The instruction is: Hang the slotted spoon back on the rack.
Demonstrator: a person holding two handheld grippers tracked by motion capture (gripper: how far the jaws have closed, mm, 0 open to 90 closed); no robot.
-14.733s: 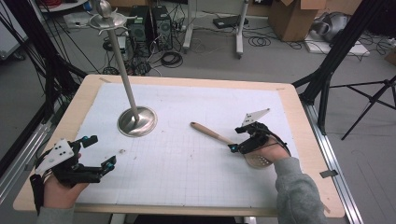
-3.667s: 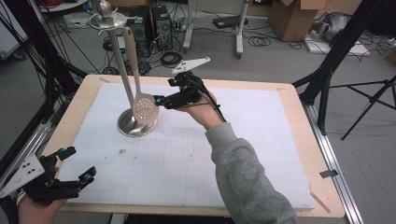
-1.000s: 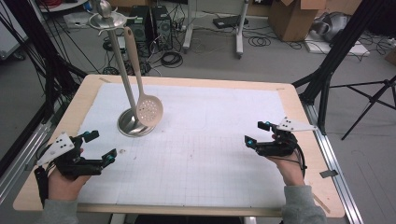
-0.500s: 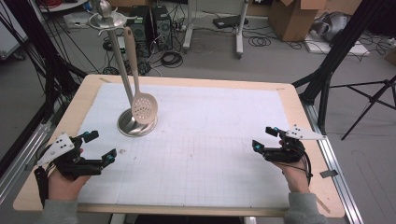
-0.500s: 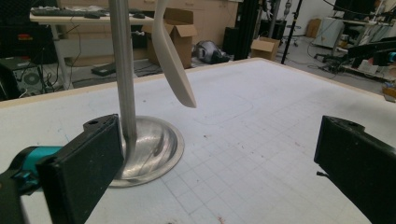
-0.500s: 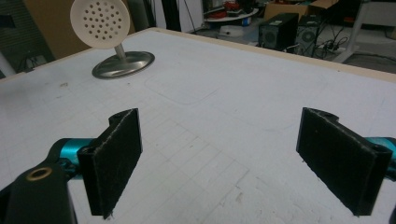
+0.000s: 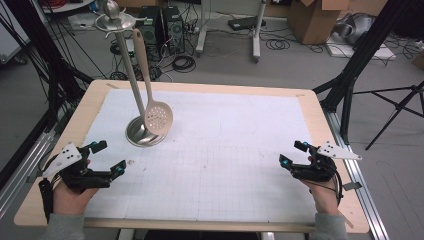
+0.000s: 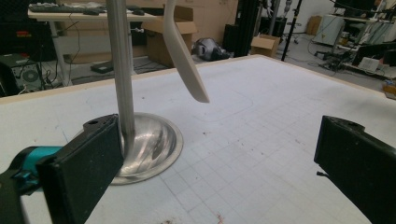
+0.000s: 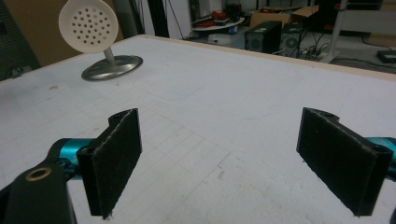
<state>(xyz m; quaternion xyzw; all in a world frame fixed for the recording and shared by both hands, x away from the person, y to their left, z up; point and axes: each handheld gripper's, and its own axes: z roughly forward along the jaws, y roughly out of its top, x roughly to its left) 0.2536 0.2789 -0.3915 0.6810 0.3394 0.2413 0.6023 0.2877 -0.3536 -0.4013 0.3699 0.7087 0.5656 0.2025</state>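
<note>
Wood-rimmed table (image 7: 320, 120) with white grid mat (image 7: 220, 150) at centre. Grey floor (image 7: 300, 60) beyond, 12 o'clock. Black cables (image 7: 182, 62) coiled on floor, 11 o'clock. Cardboard box (image 7: 312, 20) at 1 o'clock. Black tripod legs (image 7: 395, 112) at 3 o'clock. Dark computer towers (image 7: 162, 22) at 11 o'clock.

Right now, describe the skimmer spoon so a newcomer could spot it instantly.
Start at the white gridded mat on the wooden table, then find the metal stand with a round base at its far left. The skimmer spoon hangs from the stand's top: cream-coloured, long-handled, its round bowl full of small holes, dangling just above the base.
</note>
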